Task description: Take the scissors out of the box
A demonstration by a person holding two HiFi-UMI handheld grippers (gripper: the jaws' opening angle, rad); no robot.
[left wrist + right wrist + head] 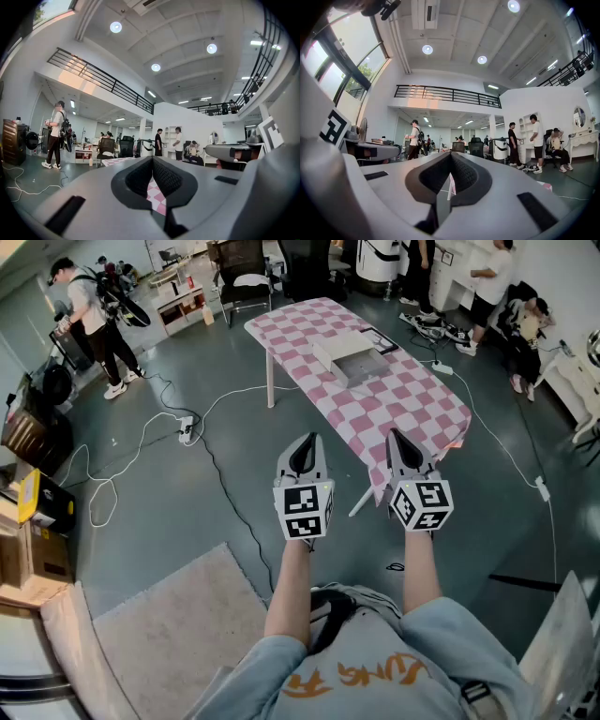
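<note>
An open pale box [354, 358] sits on the table with the pink-and-white checked cloth [412, 395], far ahead of me. A small dark item [380, 339] lies by the box's far right side; I cannot tell whether it is the scissors. Both grippers are held level in the air, well short of the table. My left gripper [308, 440] [152, 158] is shut, pads meeting, nothing between them. My right gripper [394, 435] [451, 154] is shut and empty too. The checked cloth [155, 192] shows below the left jaws.
White and black cables and a power strip [186, 432] trail over the grey floor left of the table. A beige rug [178, 624] lies at my lower left, cardboard boxes [28, 549] at the far left. People stand at the back left [89, 306] and back right [487, 287].
</note>
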